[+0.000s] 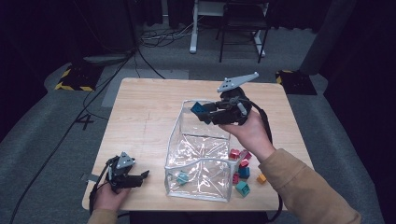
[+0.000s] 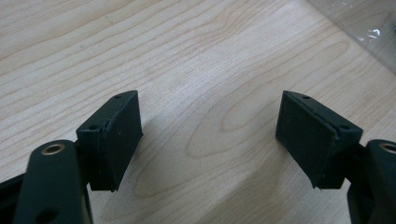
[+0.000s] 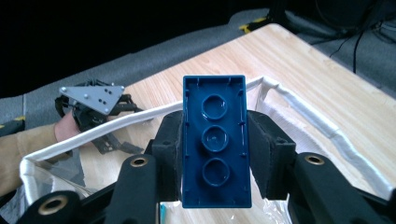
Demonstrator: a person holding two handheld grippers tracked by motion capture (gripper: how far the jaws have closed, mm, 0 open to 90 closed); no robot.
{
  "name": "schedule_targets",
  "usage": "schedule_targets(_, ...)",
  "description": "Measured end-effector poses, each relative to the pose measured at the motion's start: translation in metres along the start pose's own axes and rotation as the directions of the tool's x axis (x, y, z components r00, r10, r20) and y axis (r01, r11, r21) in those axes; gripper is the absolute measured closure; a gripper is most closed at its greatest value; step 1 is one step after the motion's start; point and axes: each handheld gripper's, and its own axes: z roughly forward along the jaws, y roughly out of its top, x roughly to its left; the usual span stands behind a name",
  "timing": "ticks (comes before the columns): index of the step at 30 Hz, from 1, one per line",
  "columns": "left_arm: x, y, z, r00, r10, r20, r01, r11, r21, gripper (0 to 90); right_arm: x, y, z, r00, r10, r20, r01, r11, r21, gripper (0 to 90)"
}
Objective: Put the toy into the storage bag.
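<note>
blue brick point(image 3: 215, 140) is pinched between fingers of right gripper point(image 1: 210, 112), carried above far rim of clear bag point(image 1: 198, 161). left gripper point(image 1: 135, 178) is rested on bench point(image 1: 144, 116) near front left corner, fingers spread, nothing between. one teal brick point(image 1: 182, 177) is seen inside bag already. work is judged early: several red, blue, teal, orange bricks point(image 1: 242, 171) are left on bench beside bag, right side. bench is pale wood; room is dark, grey carpet, cables, hazard-striped plates on floor.

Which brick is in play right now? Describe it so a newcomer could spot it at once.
Start at the clear plastic bag standing open mid-table. Above its far rim the right gripper is shut on a dark blue brick, hollow underside towards the camera. The other bricks lie in the bag or on the table.
</note>
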Motion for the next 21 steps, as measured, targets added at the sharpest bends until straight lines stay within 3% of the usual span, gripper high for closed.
schedule_targets(8, 0.000, 0.000, 0.000, 1.0000, -0.001, 0.001, 0.001, 1.0000, 0.000, 22.8, -0.003, -0.002, 0.020, 0.9992, 0.029, -0.027, -0.027, 0.997, 0.074, 59.0)
schedule_targets(9, 0.000, 0.000, 0.000, 1.0000, -0.001, 0.001, 0.001, 1.0000, 0.000, 22.8, -0.001, -0.003, 0.027, 0.9991, 0.025, -0.035, -0.021, 0.994, 0.109, 59.1)
schedule_targets(12, 0.000, 0.000, 0.000, 1.0000, -0.002, 0.003, 0.002, 1.0000, 0.001, 22.5, 0.000, -0.004, 0.032, 0.9990, 0.019, -0.040, -0.013, 0.991, 0.134, 59.1)
schedule_targets(13, 0.000, 0.000, 0.000, 1.0000, -0.001, 0.003, 0.001, 1.0000, 0.002, 22.5, 0.000, -0.006, 0.039, 0.9988, 0.012, -0.047, -0.003, 0.984, 0.176, 59.1)
schedule_targets(20, 0.000, 0.000, 0.000, 1.0000, -0.001, 0.003, 0.001, 1.0000, 0.001, 22.5, 0.001, -0.010, 0.055, 0.9981, 0.013, -0.060, 0.004, 0.964, 0.266, 59.1)
schedule_targets(21, 0.000, 0.000, 0.000, 1.0000, -0.001, 0.003, 0.001, 1.0000, 0.001, 22.4, 0.002, -0.012, 0.061, 0.9976, 0.012, -0.068, 0.009, 0.952, 0.305, 59.1)
